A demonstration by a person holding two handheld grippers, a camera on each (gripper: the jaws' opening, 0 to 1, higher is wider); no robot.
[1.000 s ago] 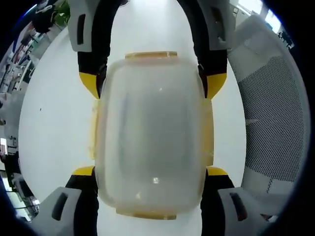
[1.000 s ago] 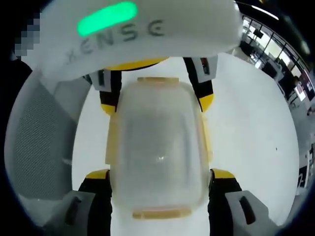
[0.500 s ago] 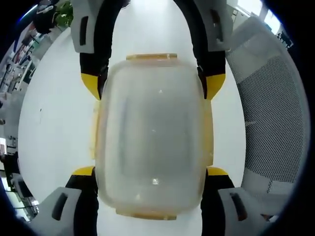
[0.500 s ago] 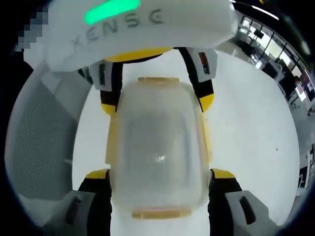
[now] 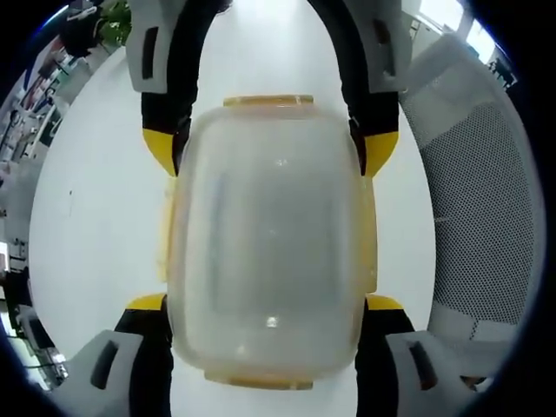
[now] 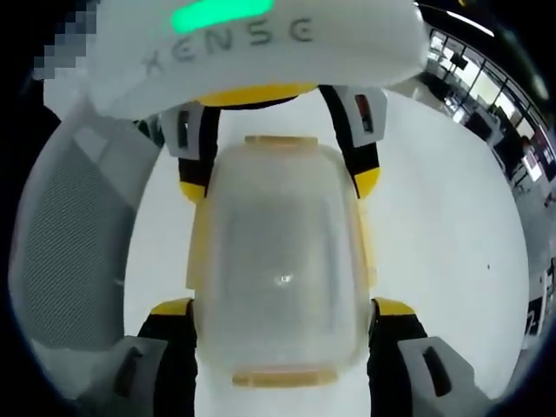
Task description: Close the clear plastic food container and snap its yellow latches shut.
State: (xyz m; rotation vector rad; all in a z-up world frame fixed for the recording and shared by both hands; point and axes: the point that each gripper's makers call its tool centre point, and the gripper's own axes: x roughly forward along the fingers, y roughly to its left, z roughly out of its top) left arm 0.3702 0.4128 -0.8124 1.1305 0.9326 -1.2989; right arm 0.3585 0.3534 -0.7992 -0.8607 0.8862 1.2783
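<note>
Both grippers, left gripper and right gripper, are clenched on opposite ends of the clear food container on the white surface, lid seemingly down, so squeeze evenly to click the yellow latches without skewing it.

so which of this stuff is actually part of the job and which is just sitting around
Part of the job:
- clear plastic food container, lid on
- yellow latches along its edges
- left hand-held gripper, jaws either side of the container
- right hand-held gripper, jaws either side too

Just there:
- white table
- mesh-backed chair
</note>
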